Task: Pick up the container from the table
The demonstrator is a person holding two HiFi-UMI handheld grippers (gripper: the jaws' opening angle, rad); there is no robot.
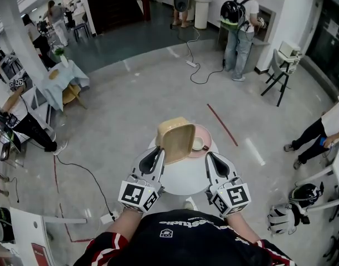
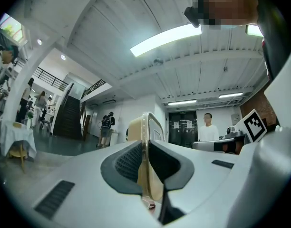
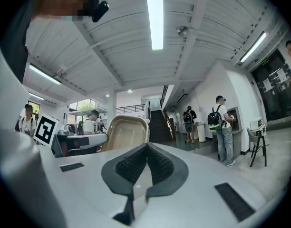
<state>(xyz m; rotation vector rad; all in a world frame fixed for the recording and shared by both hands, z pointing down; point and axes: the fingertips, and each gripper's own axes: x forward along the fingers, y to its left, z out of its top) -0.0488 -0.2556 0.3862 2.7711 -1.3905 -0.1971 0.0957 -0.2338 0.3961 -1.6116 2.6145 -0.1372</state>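
A tan, shallow rectangular container hangs tilted on edge above the small round white table, its hollow side facing right. My left gripper is shut on the container's near rim. In the left gripper view that rim runs upright between the two dark pads. My right gripper hovers over the table's right side, shut with nothing in it, apart from the container. In the right gripper view the container's inside shows to the left, beyond the jaws.
A pink plate with a white cup sits at the table's far edge, just behind the container. A cloth-covered table stands far left. Cables trail on the floor, people stand around, and a helmet lies at right.
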